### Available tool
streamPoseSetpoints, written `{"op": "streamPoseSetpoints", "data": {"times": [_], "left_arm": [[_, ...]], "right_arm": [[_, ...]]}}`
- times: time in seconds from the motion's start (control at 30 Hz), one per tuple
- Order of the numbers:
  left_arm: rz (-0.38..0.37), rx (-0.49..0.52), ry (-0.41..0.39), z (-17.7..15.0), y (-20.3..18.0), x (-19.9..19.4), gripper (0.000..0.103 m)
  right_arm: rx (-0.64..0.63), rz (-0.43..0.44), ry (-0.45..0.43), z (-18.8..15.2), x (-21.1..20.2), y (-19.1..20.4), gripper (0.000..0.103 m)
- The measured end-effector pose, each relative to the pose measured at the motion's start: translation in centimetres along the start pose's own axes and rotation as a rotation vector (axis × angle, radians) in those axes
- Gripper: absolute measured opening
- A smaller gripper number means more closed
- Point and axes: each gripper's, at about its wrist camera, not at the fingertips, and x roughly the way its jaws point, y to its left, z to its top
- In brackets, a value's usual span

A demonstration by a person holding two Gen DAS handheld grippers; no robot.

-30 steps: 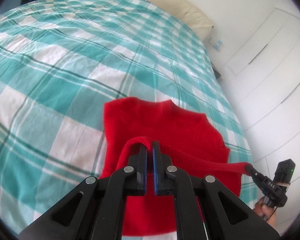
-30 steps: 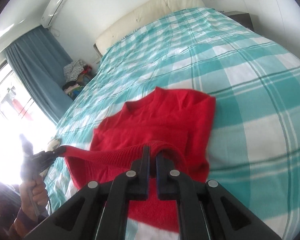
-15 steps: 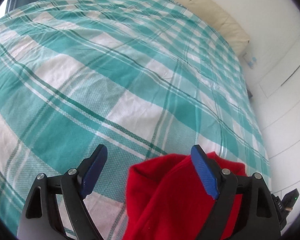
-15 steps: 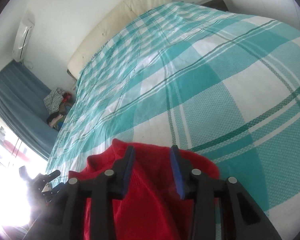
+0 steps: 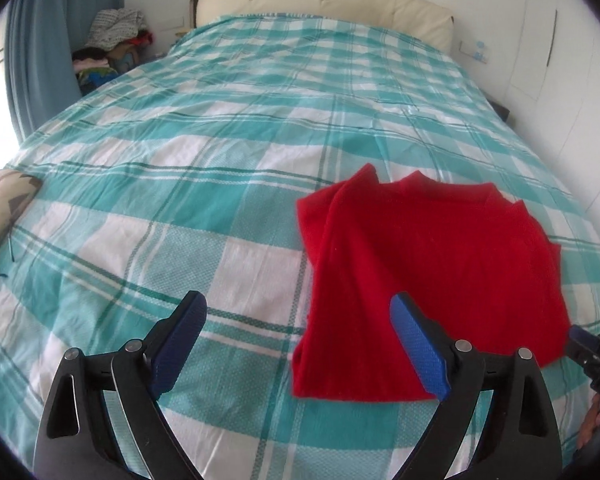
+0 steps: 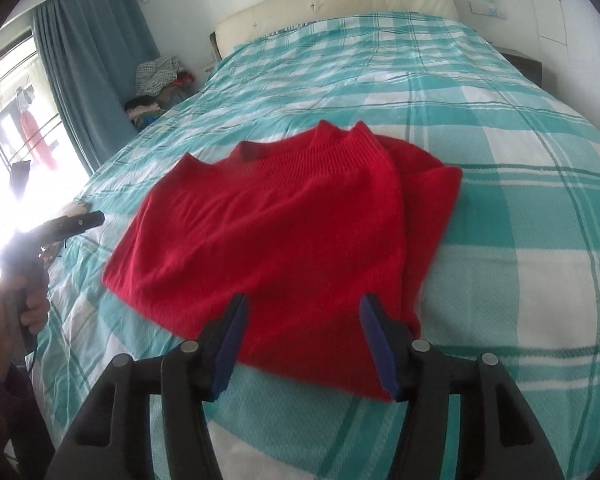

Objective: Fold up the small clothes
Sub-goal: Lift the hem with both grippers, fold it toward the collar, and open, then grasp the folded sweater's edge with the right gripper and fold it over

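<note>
A red knitted sweater (image 5: 420, 264) lies folded flat on the teal checked bedspread (image 5: 180, 216), its neckline toward the headboard. My left gripper (image 5: 298, 304) hovers at the sweater's near left corner. Its jaws are opening wide, and its blue pads (image 5: 180, 332) press on nothing. My right gripper (image 6: 303, 306) hangs over the near edge of the sweater (image 6: 284, 220). Its jaws are opening too, with the cloth below them and not pinched. Each wrist view catches the other gripper at its edge: the right gripper (image 5: 592, 352) and the left gripper (image 6: 72, 224), held in a hand (image 6: 28, 304).
A cream headboard (image 5: 324, 4) closes the far end of the bed. A pile of clothes (image 5: 112, 40) sits by the blue curtain (image 5: 40, 40) at the far left. A patterned cushion (image 5: 4, 200) lies at the bed's left edge. White cupboard doors (image 5: 560, 40) line the right wall.
Both grippers were shut on the sweater's lifted hem. They have carried it over, let go and opened, then drawn back. The sweater now lies folded on the bed.
</note>
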Motion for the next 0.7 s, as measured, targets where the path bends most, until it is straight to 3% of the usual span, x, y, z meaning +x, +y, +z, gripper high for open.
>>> {"op": "streamPoseSetpoints", "data": {"times": [0.17,0.27,0.33,0.57,0.63,0.7], "left_arm": [[0.017,0.005,-0.044,-0.9,-0.5,-2.5,0.097],[0.027,0.022,-0.04,-1.3,-0.8,-2.7,0.097],[0.025,0.033,-0.029,-2.0,-0.7,-2.6,0.097],[0.026,0.04,-0.031,-8.2,1.9,-1.0,0.097],[0.029,0.044,0.019,-8.3,2.1,-0.1,0.097],[-0.007,0.035,-0.005,-7.7,2.3,-0.3,0.097]], "right_arm": [[0.022,-0.051,0.002,-1.4,-1.3,-1.1,0.059],[0.024,-0.086,-0.006,-0.8,-1.7,-1.7,0.07],[0.042,-0.095,-0.017,-0.2,-1.9,-2.3,0.072],[0.222,-0.025,-0.005,4.5,0.6,-7.0,0.081],[0.291,0.009,-0.006,5.7,2.1,-8.2,0.081],[0.328,0.049,0.0,6.7,4.0,-8.8,0.081]]}}
